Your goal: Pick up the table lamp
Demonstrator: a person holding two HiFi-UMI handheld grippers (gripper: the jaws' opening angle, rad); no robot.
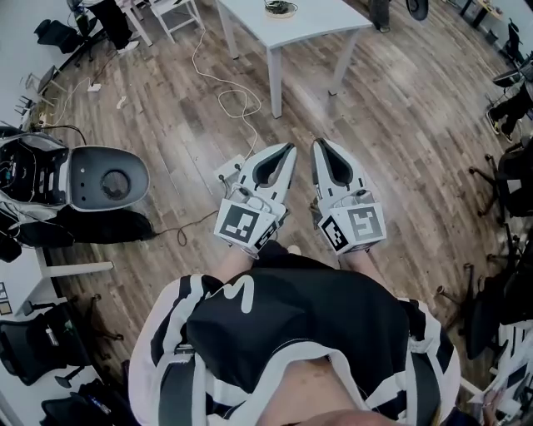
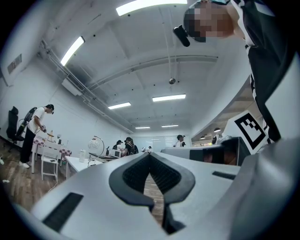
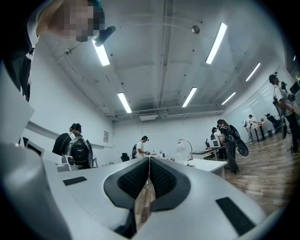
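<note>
The table lamp [image 2: 96, 145] has a thin curved arm and a round head. It stands on a white table [image 2: 77, 164] some way ahead, left of centre in the left gripper view. In the right gripper view the lamp [image 3: 184, 149] is right of centre on the same table [image 3: 208, 164]. The head view shows that table [image 1: 291, 29] at the top, with the lamp [image 1: 281, 8] cut off by the frame edge. My left gripper [image 1: 290, 148] and right gripper [image 1: 318, 143] are held side by side over the wooden floor, well short of the table. Both are shut with nothing between their jaws.
A white cable [image 1: 237, 104] snakes over the floor from the table toward me. A white round machine [image 1: 108, 176] stands at the left. Office chairs [image 1: 508, 179] line the right side. Several people stand at desks farther back [image 3: 75, 145].
</note>
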